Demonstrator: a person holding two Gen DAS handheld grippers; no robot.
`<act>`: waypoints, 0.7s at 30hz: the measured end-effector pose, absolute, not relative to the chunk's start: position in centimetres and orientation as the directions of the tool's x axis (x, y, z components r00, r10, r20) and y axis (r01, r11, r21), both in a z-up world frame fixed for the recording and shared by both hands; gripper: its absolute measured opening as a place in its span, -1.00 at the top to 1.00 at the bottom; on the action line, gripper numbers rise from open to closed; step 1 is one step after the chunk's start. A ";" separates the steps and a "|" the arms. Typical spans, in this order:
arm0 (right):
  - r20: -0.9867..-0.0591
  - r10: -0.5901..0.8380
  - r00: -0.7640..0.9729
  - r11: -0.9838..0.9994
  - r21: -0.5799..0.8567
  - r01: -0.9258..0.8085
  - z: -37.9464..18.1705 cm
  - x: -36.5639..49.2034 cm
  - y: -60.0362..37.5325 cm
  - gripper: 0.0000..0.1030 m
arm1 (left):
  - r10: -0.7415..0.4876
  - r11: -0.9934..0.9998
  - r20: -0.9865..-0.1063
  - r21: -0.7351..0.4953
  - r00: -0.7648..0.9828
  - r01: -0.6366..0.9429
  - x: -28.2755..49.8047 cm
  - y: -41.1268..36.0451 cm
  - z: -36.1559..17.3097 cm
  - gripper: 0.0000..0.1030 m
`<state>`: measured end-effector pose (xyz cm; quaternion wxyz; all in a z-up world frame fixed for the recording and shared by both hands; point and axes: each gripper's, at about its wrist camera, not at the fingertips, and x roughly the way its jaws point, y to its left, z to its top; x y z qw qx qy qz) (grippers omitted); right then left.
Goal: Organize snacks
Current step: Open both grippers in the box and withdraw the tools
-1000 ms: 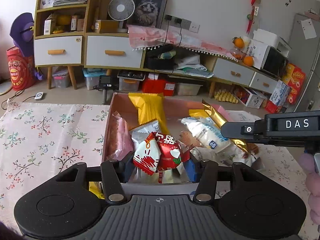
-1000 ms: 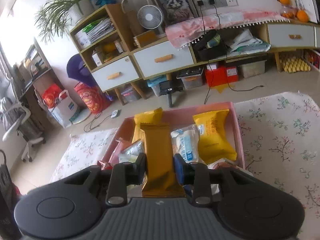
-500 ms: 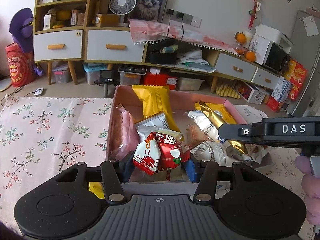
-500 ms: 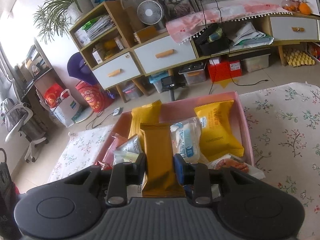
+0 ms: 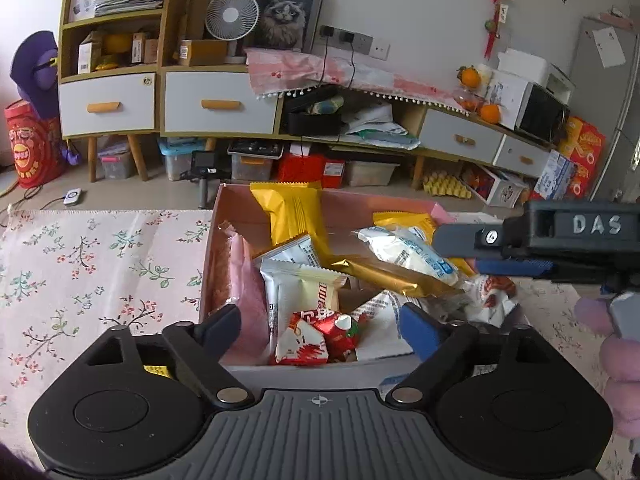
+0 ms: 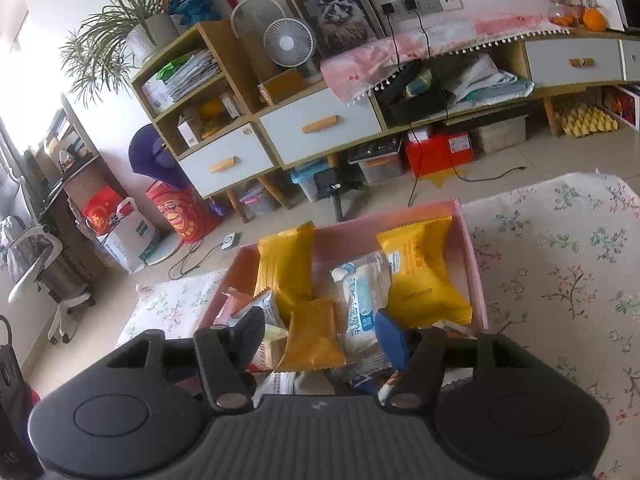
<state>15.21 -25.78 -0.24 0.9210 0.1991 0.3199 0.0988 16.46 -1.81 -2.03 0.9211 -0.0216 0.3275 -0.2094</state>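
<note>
Both claws have just been opened, and each snack that was clamped half a second ago is now released into the pink box (image 5: 224, 220). The left gripper (image 5: 320, 326) stands with its jaws wide apart; the red-and-white packet (image 5: 316, 338) lies loose between them, touched by neither pad, resting low in the box just ahead of the claw. The right gripper (image 6: 320, 334) is also parted, though less widely; the gold bar (image 6: 312, 334) that was pinched upright between its fingers is seen lying free between the jaws, clear of both pads, on top of the other wrappers. In the left wrist view the same gold bar (image 5: 384, 276) is seen stretched across the pile ahead and to the right of the left claw, beneath the right gripper (image 5: 516, 254) that reaches in from the right edge. Ahead of the right claw a white-and-blue pouch (image 6: 360, 300) is found just beside the bar, with one yellow packet (image 6: 420, 272) further ahead to the right and another yellow packet (image 6: 286, 268) ahead to the left, leaning on the far wall. It is judged that two placements are completed together, and that the claws are now free to be withdrawn and sent for whatever snacks are left outside the box, none of which can be made out with certainty here
</note>
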 end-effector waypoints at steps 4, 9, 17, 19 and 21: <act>-0.551 0.292 0.782 0.915 0.400 -0.059 1.1 13.9 -26.3 -0.35 | -0.401 0.907 -0.619 -0.168 0.675 0.386 15.7 -1.7 -1.5 -0.79; -0.550 0.273 0.790 0.937 0.339 -0.088 2.7 11.8 -27.6 -0.62 | -0.391 0.908 -0.624 -0.142 0.677 0.393 14.0 -1.0 -0.5 -0.87; -0.554 0.206 0.807 0.969 0.229 -0.090 4.0 7.6 -29.9 -0.78 | -0.331 0.925 -0.628 -0.071 0.704 0.372 11.0 0.8 0.6 -0.92; -0.554 0.199 0.809 0.972 0.216 -0.091 3.9 6.7 -30.3 -0.78 | -0.312 0.929 -0.633 -0.046 0.709 0.368 10.2 1.3 0.6 -0.93; -0.559 0.191 0.807 0.975 0.200 -0.093 3.7 5.9 -30.4 -0.78 | -0.296 0.932 -0.636 -0.028 0.713 0.362 9.5 1.9 0.6 -0.93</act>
